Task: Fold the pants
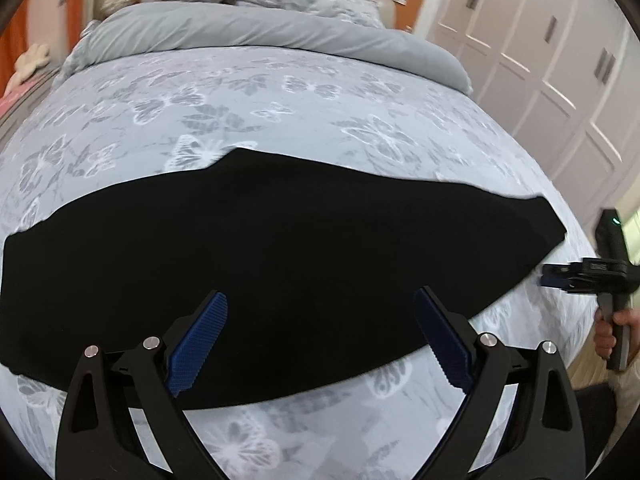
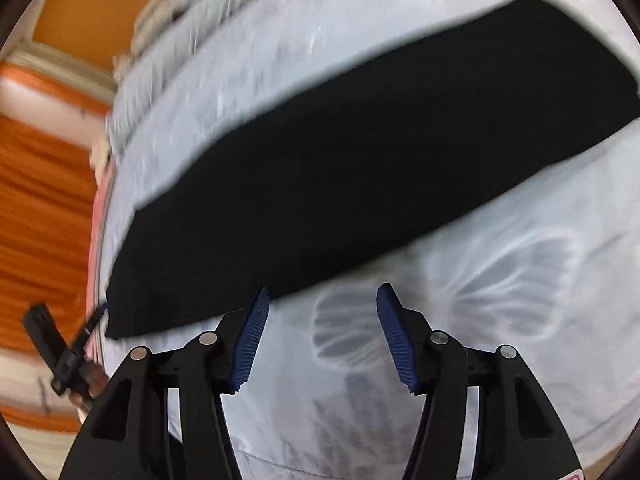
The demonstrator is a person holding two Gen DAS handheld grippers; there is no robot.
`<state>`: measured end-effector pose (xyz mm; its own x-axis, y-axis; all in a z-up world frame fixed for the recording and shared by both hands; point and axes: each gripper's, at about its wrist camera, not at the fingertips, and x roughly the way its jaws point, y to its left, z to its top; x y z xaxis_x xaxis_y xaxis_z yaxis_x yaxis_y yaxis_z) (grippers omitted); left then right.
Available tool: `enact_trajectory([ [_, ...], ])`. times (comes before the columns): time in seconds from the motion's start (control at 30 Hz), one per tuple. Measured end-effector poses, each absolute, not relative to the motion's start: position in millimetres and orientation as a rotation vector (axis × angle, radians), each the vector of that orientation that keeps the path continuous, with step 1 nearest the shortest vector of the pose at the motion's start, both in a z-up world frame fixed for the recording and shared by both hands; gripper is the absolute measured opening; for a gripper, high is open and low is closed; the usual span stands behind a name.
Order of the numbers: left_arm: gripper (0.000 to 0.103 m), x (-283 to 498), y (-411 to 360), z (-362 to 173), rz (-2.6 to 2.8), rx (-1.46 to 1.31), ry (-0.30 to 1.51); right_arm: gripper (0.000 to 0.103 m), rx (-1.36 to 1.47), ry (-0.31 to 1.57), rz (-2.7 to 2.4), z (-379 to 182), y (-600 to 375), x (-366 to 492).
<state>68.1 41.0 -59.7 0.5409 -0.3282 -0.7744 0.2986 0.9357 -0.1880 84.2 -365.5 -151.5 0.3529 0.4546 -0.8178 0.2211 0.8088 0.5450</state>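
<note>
Black pants [image 1: 260, 256] lie flat in a long band across the bed, left to right. My left gripper [image 1: 320, 300] is open and empty, its blue pads above the pants' near edge. In the left wrist view the right gripper [image 1: 546, 276] shows at the far right, just off the pants' right end. In the right wrist view the pants [image 2: 360, 160] run diagonally, and my right gripper [image 2: 322, 296] is open and empty just short of their near edge. The left gripper [image 2: 94, 322] shows at the pants' far-left end.
The bed has a pale blue butterfly-print cover [image 1: 280, 100] with a folded grey duvet [image 1: 240, 32] and a headboard at the far end. White wardrobe doors [image 1: 560, 60] stand on the right. Orange curtains [image 2: 40, 200] hang beyond the bed's far side.
</note>
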Motion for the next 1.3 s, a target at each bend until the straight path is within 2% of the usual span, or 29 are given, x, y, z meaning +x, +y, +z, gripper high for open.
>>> enact_trajectory([
  [0.03,0.092,64.9,33.7,-60.8,-0.392,-0.017,0.927,0.057,0.638,1.217,0.166,-154.4,-360.1,88.9],
  [0.07,0.093,62.3,27.0,-62.0,-0.411,-0.003,0.927,0.051,0.622,1.185,0.163,-153.6,-356.0,94.4],
  [0.1,0.094,59.8,20.2,-63.1,-0.429,0.01,0.927,0.016,0.607,1.167,0.166,-151.9,-353.9,99.6],
  [0.13,0.094,56.1,9.8,-64.9,-0.446,0.036,0.922,0.006,0.592,1.163,0.158,-149.8,-353.2,108.9],
  [0.3,0.095,40.5,-37.8,-74.6,-0.521,0.162,0.893,0.005,0.657,0.915,0.211,-89.2,-366.2,125.4],
  [0.43,0.094,43.6,-71.5,-93.8,-0.43,0.309,0.875,0.005,0.642,0.918,0.201,-89.3,-370.3,140.0],
  [0.47,0.09,50.9,-76.6,-101.8,-0.373,0.332,0.884,0.005,0.629,0.95,0.199,-97.4,-367.8,144.7],
  [0.5,0.072,59.4,-77.9,-107.3,-0.347,0.321,0.897,0.006,0.616,0.973,0.196,-103.3,-349.4,150.5],
  [0.53,0.061,67.9,-76.2,-110.0,-0.336,0.298,0.919,0.006,0.609,0.991,0.196,-109.2,-345.1,145.5],
  [0.57,0.061,77.2,-72.7,-110.6,-0.332,0.251,0.945,0.01,0.604,1.005,0.196,-111.7,-343.6,142.9],
  [0.63,0.05,90.3,-61.4,-102.6,-0.323,0.151,0.942,0.013,0.577,1.04,0.193,-117.5,-338.4,126.0],
  [0.67,0.048,93.9,-57.4,-96.5,-0.323,0.123,0.927,0.019,0.58,1.054,0.198,-121.0,-320.9,120.0],
  [0.7,0.047,97.5,-52.4,-89.7,-0.328,0.099,0.91,0.027,0.589,1.069,0.214,-120.8,-317.9,108.9],
  [0.83,0.047,106.3,-36.0,-66.7,-0.317,0.036,0.857,0.044,0.642,1.166,0.291,-141.4,-293.8,100.7],
  [0.93,0.046,113.8,-28.3,-57.5,-0.305,0.016,0.835,0.046,0.686,1.21,0.297,-158.7,-277.1,114.7],
  [1.03,0.046,118.3,-21.4,-53.9,-0.301,-0.013,0.838,0.047,0.707,1.177,0.273,-162.2,-269.5,129.9],
  [1.07,0.046,118.4,-19.8,-53.8,-0.297,-0.017,0.84,0.044,0.716,1.167,0.272,-163.4,-268.6,134.0],
  [1.13,0.046,120.5,-16.7,-53.7,-0.296,-0.023,0.843,0.015,0.699,1.158,0.263,-164.3,-267.0,139.1],
  [1.17,0.046,119.4,-15.1,-52.5,-0.291,-0.022,0.841,0.011,0.697,1.158,0.274,-160.7,-267.5,136.7],
  [1.3,0.046,112.5,-6.8,-42.6,-0.29,-0.007,0.821,0.005,0.759,1.091,0.391,-126.3,-279.6,112.8],
])
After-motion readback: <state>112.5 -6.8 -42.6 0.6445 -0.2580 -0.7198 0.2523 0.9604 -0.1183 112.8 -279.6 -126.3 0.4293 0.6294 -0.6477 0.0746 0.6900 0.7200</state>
